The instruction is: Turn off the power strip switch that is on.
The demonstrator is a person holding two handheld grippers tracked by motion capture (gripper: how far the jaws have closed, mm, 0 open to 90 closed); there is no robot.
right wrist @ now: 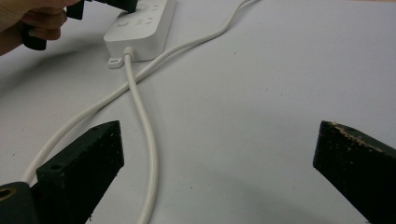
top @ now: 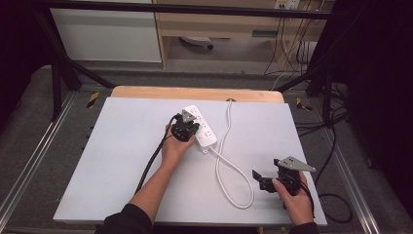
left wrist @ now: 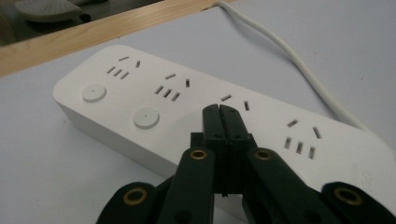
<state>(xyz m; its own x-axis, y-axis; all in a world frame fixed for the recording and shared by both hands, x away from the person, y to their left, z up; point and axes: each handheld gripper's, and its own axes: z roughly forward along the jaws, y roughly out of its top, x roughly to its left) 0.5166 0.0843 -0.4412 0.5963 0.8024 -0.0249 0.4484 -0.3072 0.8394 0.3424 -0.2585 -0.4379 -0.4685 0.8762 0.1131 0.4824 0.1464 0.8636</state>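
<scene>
Power strip (top: 200,126): lies diagonally mid-worktop, directly beneath our left gripper (left wrist: 219,112), jaws pressed together, empty, above its button row. Right gripper (top: 265,180), jaws wide, empty, sits well apart, near its cord (right wrist: 140,116).

I can read no text anywhere. The white plastic power strip (left wrist: 187,116) carries faint grey embossed marking near its cord end, too blurred for me to make out.
</scene>
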